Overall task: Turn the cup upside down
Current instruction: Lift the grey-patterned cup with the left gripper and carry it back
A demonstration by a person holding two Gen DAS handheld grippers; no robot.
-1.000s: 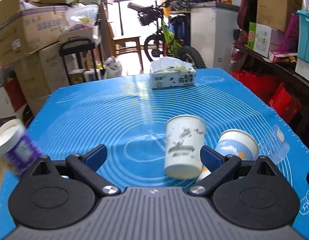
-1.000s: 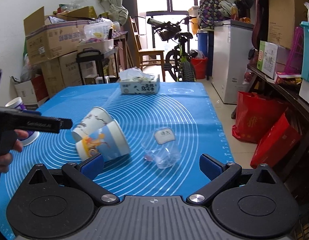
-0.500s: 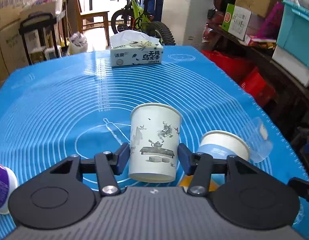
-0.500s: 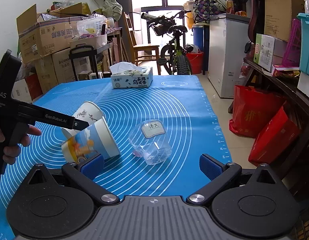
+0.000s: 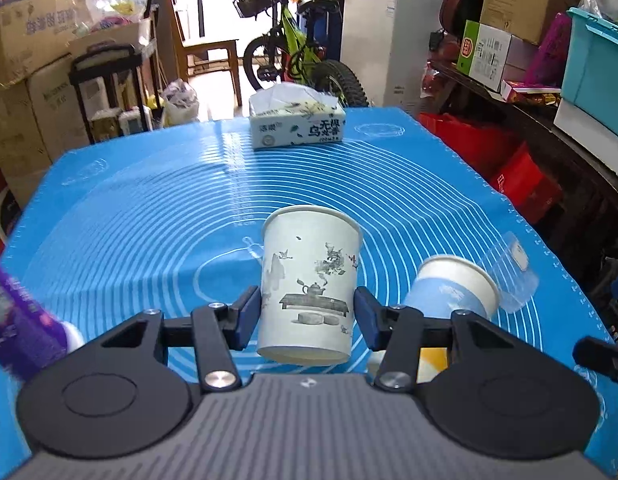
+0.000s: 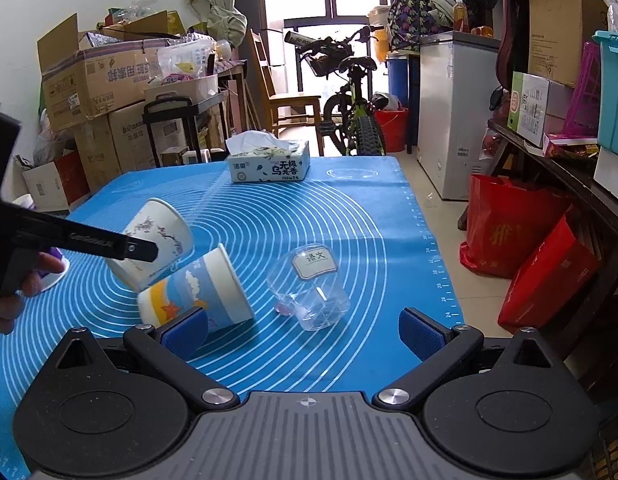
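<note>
The left gripper point(image 5: 307, 316) clamps the white paper cup with an ink teapot print point(image 5: 311, 282) between its blue pads, near the cup's base. The cup is lifted off the blue silicone mat with white rings point(image 5: 149, 216), tilted, its mouth pointing up and away; its inside is not visible. Just beside it lies a blue-and-white paper cup with a cartoon star point(image 6: 197, 294) on its side, its interior hidden. A clear plastic cup with a label point(image 6: 309, 288) lies tipped over near it, empty. The right gripper point(image 6: 303, 330) hovers with its jaws spread wide, holding nothing. A tissue box point(image 6: 269, 162) sits at the mat's far edge.
</note>
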